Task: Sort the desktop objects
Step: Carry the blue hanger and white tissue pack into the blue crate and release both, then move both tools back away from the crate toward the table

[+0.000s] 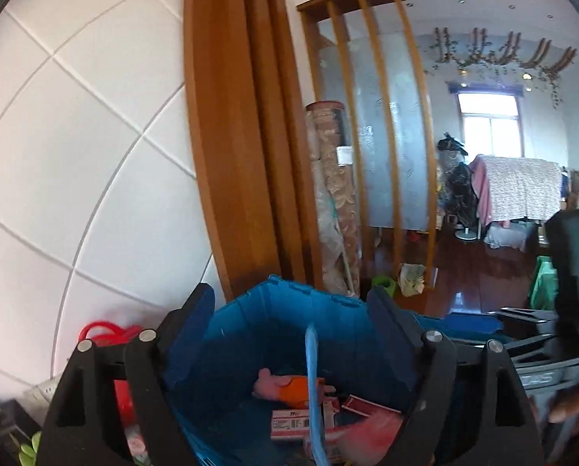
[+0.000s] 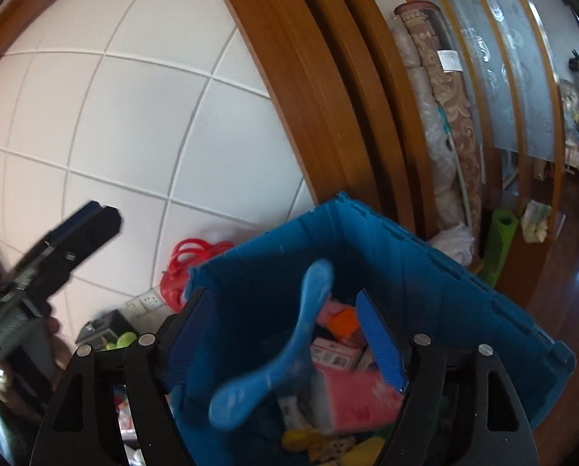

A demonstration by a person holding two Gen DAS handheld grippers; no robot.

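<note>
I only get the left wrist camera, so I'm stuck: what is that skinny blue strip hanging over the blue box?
Observer: The right wrist view shows it flat. It's a blue toy with three rounded arms, like a propeller.
Kid: Is the other claw holding it?
Observer: The right claw is wide open. The toy sits between its fingers, blurred, and I can't see it touching either one.
Kid: What's at the bottom of the box?
Observer: Low in the blue crate, under the toy, lie some yellow pieces that your view cuts off.
</note>
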